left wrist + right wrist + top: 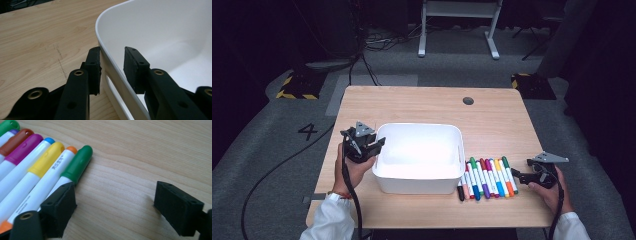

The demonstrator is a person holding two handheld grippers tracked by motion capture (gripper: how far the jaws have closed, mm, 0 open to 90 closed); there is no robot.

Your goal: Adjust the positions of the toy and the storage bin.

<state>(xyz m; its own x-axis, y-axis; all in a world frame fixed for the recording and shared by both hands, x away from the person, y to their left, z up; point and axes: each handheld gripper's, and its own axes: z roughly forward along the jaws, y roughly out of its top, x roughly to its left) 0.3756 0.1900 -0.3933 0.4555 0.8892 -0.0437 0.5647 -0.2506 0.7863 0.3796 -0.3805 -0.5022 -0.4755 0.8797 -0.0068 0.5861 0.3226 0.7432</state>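
A white plastic bin (419, 126) stands in the middle of the wooden table. My left gripper (374, 147) is at the bin's left wall. In the left gripper view, the left gripper (112, 67) straddles the bin (162, 37) rim, one pad on the outside, one inside, both pressed against the wall. A row of several coloured markers (486, 177) lies right of the bin. My right gripper (514, 172) rests at the row's right end. Its jaws (115, 197) stand wide open on bare wood, the left one beside the green-capped marker (77, 163).
The table (427, 102) has a round cable hole (468, 100) at the back right. Bare wood lies behind the bin and right of the markers. On the floor beyond stand a white desk frame (459, 25) and cables.
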